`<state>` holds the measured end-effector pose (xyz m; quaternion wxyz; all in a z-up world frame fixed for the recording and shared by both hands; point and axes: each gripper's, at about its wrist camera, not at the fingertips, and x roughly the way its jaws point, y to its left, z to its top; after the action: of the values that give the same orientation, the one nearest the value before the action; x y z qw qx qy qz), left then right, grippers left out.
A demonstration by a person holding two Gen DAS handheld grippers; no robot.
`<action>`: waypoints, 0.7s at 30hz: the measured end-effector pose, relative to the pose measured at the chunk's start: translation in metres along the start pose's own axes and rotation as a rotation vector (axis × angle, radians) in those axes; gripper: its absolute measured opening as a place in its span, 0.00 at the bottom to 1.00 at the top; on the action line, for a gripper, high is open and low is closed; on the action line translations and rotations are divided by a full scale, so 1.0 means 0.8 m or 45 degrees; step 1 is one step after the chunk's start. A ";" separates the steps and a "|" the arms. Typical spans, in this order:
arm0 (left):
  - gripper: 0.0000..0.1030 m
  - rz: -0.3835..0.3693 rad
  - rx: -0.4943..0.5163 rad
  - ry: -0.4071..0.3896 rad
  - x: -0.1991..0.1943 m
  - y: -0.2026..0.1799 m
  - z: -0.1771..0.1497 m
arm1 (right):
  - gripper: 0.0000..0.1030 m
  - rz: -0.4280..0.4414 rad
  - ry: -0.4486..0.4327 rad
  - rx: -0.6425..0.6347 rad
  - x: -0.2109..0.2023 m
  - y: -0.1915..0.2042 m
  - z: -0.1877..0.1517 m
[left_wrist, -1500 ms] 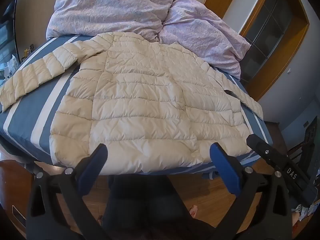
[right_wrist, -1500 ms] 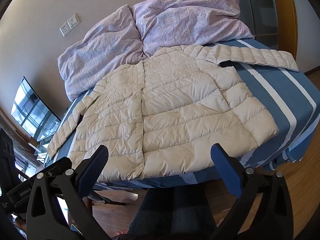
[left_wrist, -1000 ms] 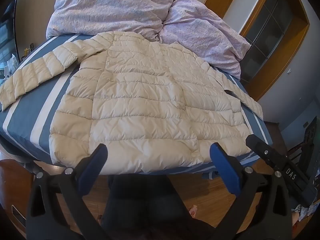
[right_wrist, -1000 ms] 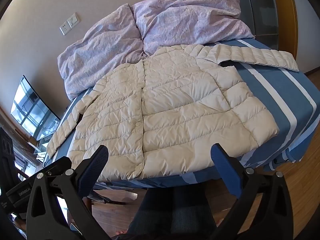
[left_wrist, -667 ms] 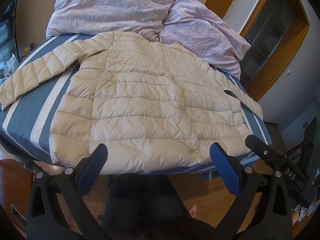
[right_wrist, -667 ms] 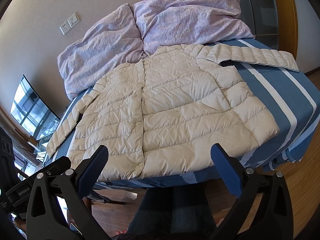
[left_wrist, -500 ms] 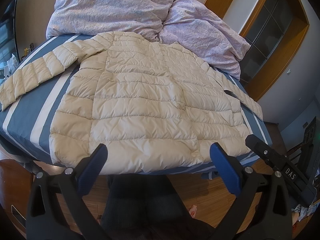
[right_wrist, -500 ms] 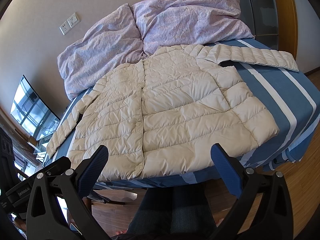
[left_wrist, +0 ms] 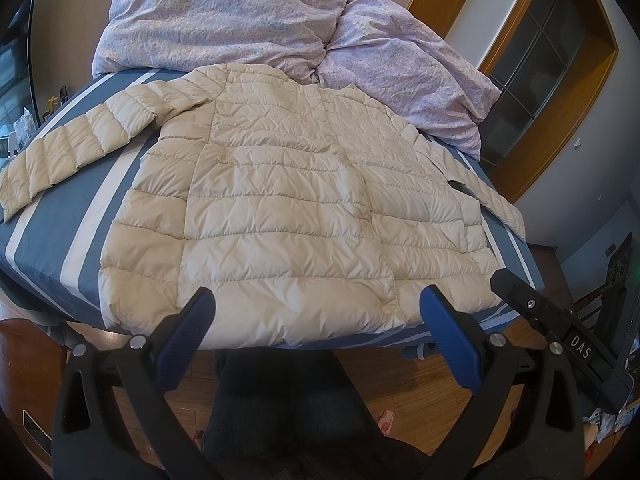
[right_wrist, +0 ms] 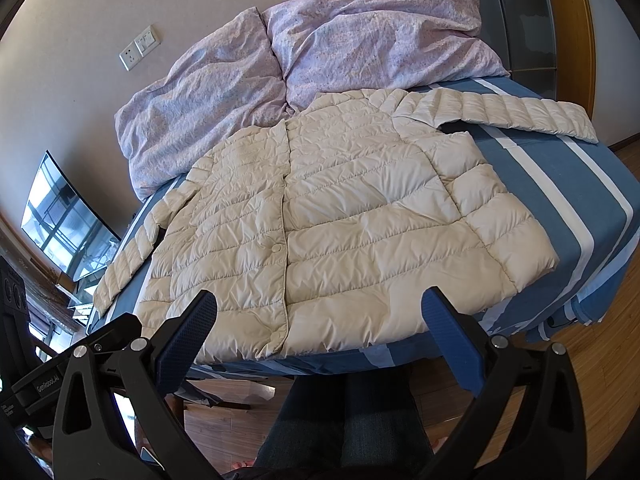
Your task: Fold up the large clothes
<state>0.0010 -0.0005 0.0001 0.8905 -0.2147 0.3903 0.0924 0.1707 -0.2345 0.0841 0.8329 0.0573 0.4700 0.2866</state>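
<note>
A cream quilted puffer jacket point(left_wrist: 288, 208) point(right_wrist: 340, 216) lies flat and buttoned on the blue-and-white striped bed point(left_wrist: 52, 232) point(right_wrist: 568, 184), both sleeves spread out sideways. Its hem runs along the near bed edge. My left gripper point(left_wrist: 316, 320) hovers open just short of the hem's middle, with nothing between its blue pads. My right gripper point(right_wrist: 318, 322) is likewise open and empty, held before the hem near the front placket. One sleeve point(left_wrist: 68, 152) reaches left in the left wrist view; the other sleeve point(right_wrist: 500, 114) reaches right in the right wrist view.
A rumpled lilac duvet point(left_wrist: 248, 28) point(right_wrist: 320, 52) is piled at the head of the bed. Wooden floor point(left_wrist: 416, 384) and a person's dark trouser legs point(right_wrist: 344, 420) lie below the grippers. A monitor point(right_wrist: 64, 220) stands left; wooden-framed doors point(left_wrist: 532, 64) stand right.
</note>
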 end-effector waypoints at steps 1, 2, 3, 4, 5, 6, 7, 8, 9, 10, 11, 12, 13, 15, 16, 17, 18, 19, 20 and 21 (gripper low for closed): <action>0.98 0.000 0.001 0.000 0.000 0.000 0.000 | 0.99 -0.001 0.000 -0.001 0.000 0.000 0.000; 0.98 -0.001 -0.001 0.000 -0.001 0.001 -0.001 | 0.99 -0.001 0.001 -0.001 0.000 0.000 0.000; 0.98 -0.001 -0.001 0.000 -0.001 0.001 -0.001 | 0.99 -0.001 0.002 0.000 0.000 0.000 0.000; 0.98 -0.001 -0.001 -0.001 -0.001 0.001 -0.001 | 0.99 0.000 0.002 0.000 0.000 0.000 0.000; 0.98 -0.001 -0.001 -0.001 -0.001 0.001 -0.001 | 0.99 -0.001 0.001 -0.002 0.000 0.000 0.000; 0.98 -0.001 -0.001 -0.001 -0.001 0.001 -0.001 | 0.99 -0.001 0.000 -0.002 0.000 0.000 0.000; 0.98 -0.001 -0.001 -0.001 -0.001 0.001 -0.001 | 0.99 0.000 0.001 -0.001 0.000 0.000 0.000; 0.98 -0.001 -0.001 -0.001 -0.001 0.001 -0.001 | 0.99 0.000 0.001 -0.002 0.000 0.000 0.000; 0.98 -0.001 -0.002 -0.001 -0.001 0.001 -0.001 | 0.99 -0.001 0.001 -0.002 0.000 0.000 0.000; 0.98 -0.001 -0.002 -0.001 -0.001 0.001 -0.001 | 0.99 -0.001 0.000 -0.002 0.000 0.001 0.000; 0.98 -0.002 -0.002 -0.002 -0.001 0.001 -0.001 | 0.99 0.000 0.001 -0.001 0.000 0.000 0.000; 0.98 -0.002 -0.001 -0.001 -0.001 0.001 -0.001 | 0.99 0.000 0.001 -0.001 0.000 0.001 0.000; 0.98 -0.001 -0.001 -0.001 -0.001 0.001 -0.001 | 0.99 -0.001 0.001 0.000 0.000 0.001 0.000; 0.98 -0.002 -0.001 -0.001 -0.001 0.001 -0.001 | 0.99 -0.001 0.000 0.000 0.000 0.001 0.000; 0.98 -0.002 -0.002 -0.001 -0.001 0.001 -0.001 | 0.99 -0.001 0.000 0.000 0.000 0.001 0.000; 0.98 -0.002 -0.002 -0.001 -0.001 0.001 -0.001 | 0.99 -0.001 0.000 -0.001 0.000 0.001 0.000; 0.98 -0.002 -0.002 -0.001 -0.001 0.001 -0.001 | 0.99 -0.001 0.000 -0.002 0.000 0.001 0.000; 0.98 -0.002 -0.002 -0.001 -0.001 0.001 -0.001 | 0.99 -0.001 0.000 -0.002 0.000 0.002 0.000; 0.98 -0.002 -0.001 -0.002 -0.001 0.001 -0.001 | 0.99 0.000 0.001 -0.002 0.000 0.001 0.000; 0.98 -0.002 -0.001 -0.001 -0.001 0.001 -0.001 | 0.99 0.000 0.001 -0.001 0.000 0.001 0.000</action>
<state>-0.0001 0.0001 0.0001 0.8907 -0.2153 0.3896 0.0922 0.1705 -0.2334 0.0844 0.8328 0.0567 0.4702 0.2867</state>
